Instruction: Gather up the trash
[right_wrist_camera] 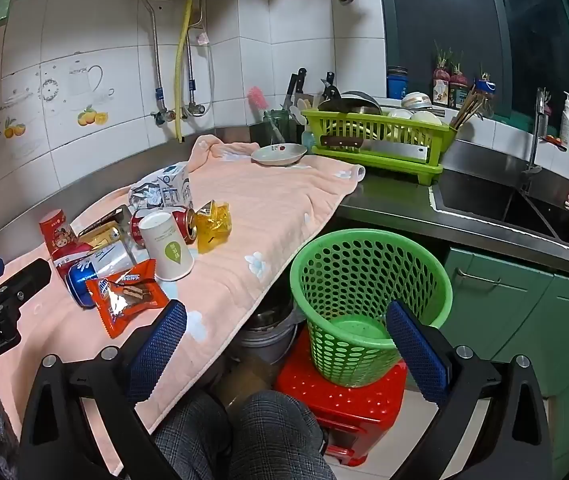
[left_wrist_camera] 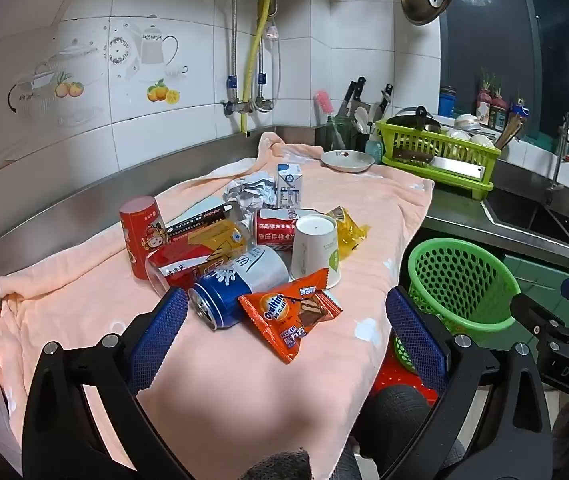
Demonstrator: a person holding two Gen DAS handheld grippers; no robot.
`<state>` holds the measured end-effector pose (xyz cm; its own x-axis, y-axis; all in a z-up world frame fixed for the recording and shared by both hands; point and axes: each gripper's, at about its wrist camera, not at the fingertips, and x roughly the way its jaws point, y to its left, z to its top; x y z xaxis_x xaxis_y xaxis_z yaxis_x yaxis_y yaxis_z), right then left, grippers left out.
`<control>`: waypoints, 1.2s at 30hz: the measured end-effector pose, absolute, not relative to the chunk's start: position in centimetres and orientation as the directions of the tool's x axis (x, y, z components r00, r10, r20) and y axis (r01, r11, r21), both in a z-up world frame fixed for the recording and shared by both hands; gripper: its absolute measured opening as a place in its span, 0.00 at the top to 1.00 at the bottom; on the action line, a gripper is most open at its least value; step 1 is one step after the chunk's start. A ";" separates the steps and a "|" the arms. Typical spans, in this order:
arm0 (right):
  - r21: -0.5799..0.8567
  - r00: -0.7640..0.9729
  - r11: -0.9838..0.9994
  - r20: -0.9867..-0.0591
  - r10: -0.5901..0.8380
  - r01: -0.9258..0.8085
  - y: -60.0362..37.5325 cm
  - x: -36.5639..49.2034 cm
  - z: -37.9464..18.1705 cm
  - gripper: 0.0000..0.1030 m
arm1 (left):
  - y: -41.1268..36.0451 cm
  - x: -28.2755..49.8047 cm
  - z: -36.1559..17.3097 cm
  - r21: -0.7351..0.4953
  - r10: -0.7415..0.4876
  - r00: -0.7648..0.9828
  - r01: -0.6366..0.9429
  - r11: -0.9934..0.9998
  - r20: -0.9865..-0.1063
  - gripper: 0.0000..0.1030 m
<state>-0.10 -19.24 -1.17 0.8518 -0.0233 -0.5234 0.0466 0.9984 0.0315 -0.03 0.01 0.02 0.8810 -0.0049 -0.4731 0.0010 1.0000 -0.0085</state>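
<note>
A pile of trash lies on a peach towel (left_wrist_camera: pixel 372 208): an orange Ovaltine wrapper (left_wrist_camera: pixel 288 314), a blue and white can (left_wrist_camera: pixel 236 288), an upturned white paper cup (left_wrist_camera: pixel 316 250), a red can (left_wrist_camera: pixel 274 230), a red tube (left_wrist_camera: pixel 140 236), a yellow wrapper (left_wrist_camera: pixel 348 232), a milk carton (left_wrist_camera: pixel 288 184) and crumpled foil (left_wrist_camera: pixel 250 192). My left gripper (left_wrist_camera: pixel 284 336) is open, just short of the wrapper. My right gripper (right_wrist_camera: pixel 284 344) is open and empty, in front of the green waste basket (right_wrist_camera: pixel 368 280), which stands on a red stool (right_wrist_camera: pixel 344 404). The wrapper (right_wrist_camera: pixel 124 300) and cup (right_wrist_camera: pixel 166 246) show at left.
A small plate (left_wrist_camera: pixel 346 160) sits at the towel's far end. A green dish rack (left_wrist_camera: pixel 440 152) with a cleaver and bowls stands beside it. A steel sink (right_wrist_camera: pixel 484 200) lies to the right above green cabinets (right_wrist_camera: pixel 524 312). A steel pot (right_wrist_camera: pixel 268 332) sits under the counter.
</note>
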 end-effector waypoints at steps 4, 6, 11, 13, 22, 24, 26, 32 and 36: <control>0.038 0.847 0.998 -0.531 -0.017 0.044 -19.3 0.0 -1.2 0.06 | 0.0 0.0 0.0 -0.004 -0.006 0.881 0.004 1.000 -0.474 0.05; 0.037 0.847 0.998 -0.531 -0.016 0.042 -19.2 0.0 -1.2 0.06 | 0.0 0.0 0.0 -0.002 -0.006 0.880 0.006 1.000 -0.474 0.05; 0.042 0.846 0.998 -0.532 -0.016 0.045 -19.2 0.1 -1.4 0.06 | -0.4 -0.2 0.5 -0.002 -0.005 0.881 0.004 1.000 -0.473 0.05; 0.042 0.846 0.998 -0.532 -0.016 0.045 -19.1 0.2 -1.5 0.06 | 0.0 -0.1 0.3 -0.005 -0.007 0.881 0.006 1.000 -0.474 0.05; 0.045 0.845 0.998 -0.534 -0.013 0.043 -19.2 -0.1 -1.5 0.06 | 0.0 0.0 -0.1 -0.003 -0.006 0.880 0.005 1.000 -0.475 0.05; 0.047 0.845 0.998 -0.535 -0.012 0.043 -19.2 -0.1 -1.4 0.06 | 0.0 -0.1 -0.2 -0.004 -0.006 0.880 0.004 1.000 -0.475 0.05; 0.044 0.845 0.998 -0.535 -0.013 0.043 -19.1 0.1 -1.5 0.06 | 0.0 -0.1 -0.2 -0.002 -0.004 0.880 0.003 1.000 -0.475 0.05; 0.045 0.845 0.998 -0.535 -0.011 0.042 -19.1 0.0 -1.5 0.06 | 0.1 -0.1 -0.3 -0.005 -0.004 0.880 0.002 1.000 -0.475 0.05; 0.044 0.844 0.998 -0.536 -0.013 0.044 -19.2 0.0 -1.5 0.06 | 0.1 0.0 -0.3 -0.006 -0.005 0.880 0.003 1.000 -0.476 0.05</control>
